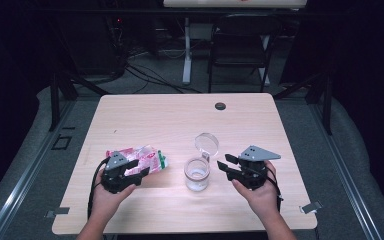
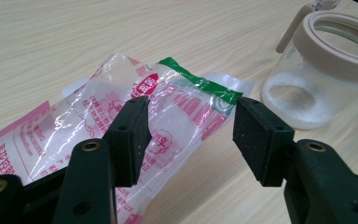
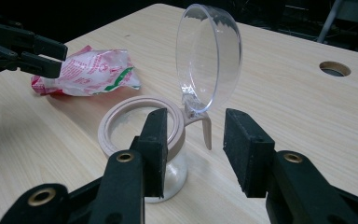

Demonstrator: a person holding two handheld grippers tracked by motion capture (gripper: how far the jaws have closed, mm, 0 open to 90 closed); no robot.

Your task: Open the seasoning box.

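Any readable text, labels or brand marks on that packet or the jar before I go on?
Plastic packet: pink printed characters and a pink oval logo, too blurred and creased to read.
Green strip at the packet's end: no legible text.
Glass jar and its clear lid: no lettering.

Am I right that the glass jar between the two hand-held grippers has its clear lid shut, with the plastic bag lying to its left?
Not quite: the jar stands open, its clear lid flipped up on the hinge, as the right gripper view shows. The plastic bag does lie to its left.
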